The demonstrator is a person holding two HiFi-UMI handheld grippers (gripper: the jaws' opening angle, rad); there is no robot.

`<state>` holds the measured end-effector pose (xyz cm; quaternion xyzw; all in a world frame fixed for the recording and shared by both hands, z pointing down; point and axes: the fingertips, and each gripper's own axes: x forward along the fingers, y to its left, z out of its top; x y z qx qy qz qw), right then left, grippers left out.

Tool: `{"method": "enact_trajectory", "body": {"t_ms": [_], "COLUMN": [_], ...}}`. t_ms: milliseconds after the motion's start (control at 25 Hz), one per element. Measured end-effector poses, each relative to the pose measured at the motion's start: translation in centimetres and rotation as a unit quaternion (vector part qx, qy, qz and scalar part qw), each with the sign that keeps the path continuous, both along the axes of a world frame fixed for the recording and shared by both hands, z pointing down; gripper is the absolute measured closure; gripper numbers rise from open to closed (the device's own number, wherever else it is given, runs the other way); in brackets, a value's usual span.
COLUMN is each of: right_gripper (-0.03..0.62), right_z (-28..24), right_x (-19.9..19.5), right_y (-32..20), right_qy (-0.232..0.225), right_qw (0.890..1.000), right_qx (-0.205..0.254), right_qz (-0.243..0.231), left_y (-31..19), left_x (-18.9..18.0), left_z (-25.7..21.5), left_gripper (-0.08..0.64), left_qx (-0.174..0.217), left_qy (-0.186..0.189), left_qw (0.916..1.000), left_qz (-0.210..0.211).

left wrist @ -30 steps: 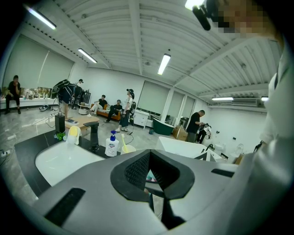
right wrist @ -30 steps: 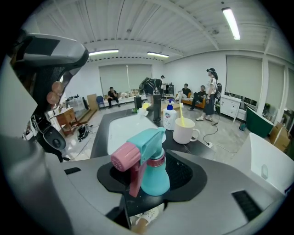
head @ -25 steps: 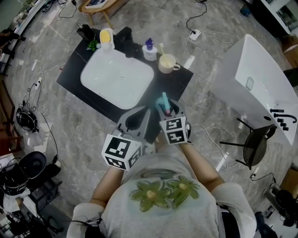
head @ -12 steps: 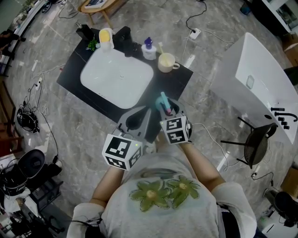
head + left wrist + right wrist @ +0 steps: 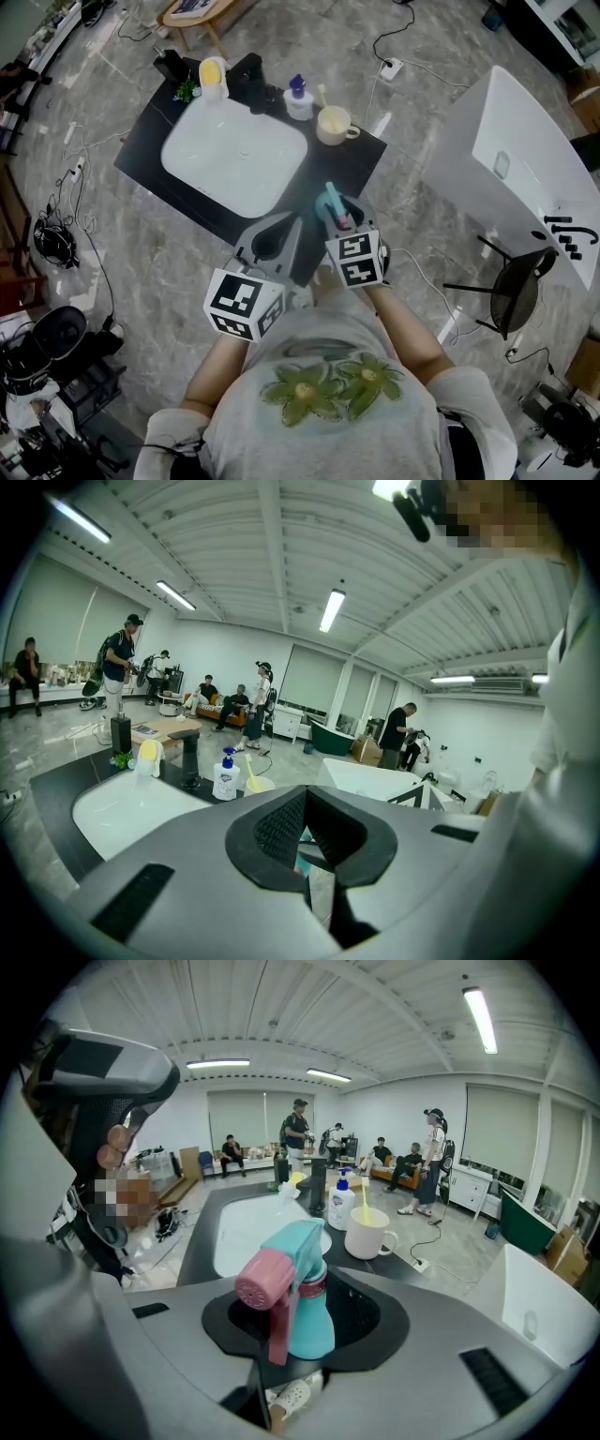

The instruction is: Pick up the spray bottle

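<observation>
right claw [image 5: 302,1335] has just been closing, now pinching the spray bottle [image 5: 298,1288] between its jaws. firm the squeeze, then lift straight up.

the spray bottle [image 5: 309,1312] was small, with a blue-green body, a pink ring round its neck, a round pink nozzle and a long pink trigger. it stood upright, with its nozzle pointing back toward the person. it sat between the jaws of the right gripper [image 5: 336,211], which had just been closing on its sides, by the near right edge of the black table [image 5: 364,161].
</observation>
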<state>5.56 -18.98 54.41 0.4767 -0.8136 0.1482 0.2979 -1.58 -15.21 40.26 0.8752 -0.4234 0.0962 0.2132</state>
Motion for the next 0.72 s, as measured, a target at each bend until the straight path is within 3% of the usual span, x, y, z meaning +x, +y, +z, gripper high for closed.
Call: {"method": "enact_trajectory", "body": {"t_ms": [720], "right_gripper": [0.454], "right_z": [-2.1], "right_x": [-0.2], "right_y": [0.4], "right_qy": [-0.002], "right_qw": [1.000], "right_qx": [0.009], "right_qz": [-0.022], "left_y": [0.7], "left_x": [0.1], "left_z": [-0.9], "left_gripper": [0.551], "left_qx": [0.015], "left_qy": [0.006], "left_qw": [0.9999], "left_qz": [-0.004]}}
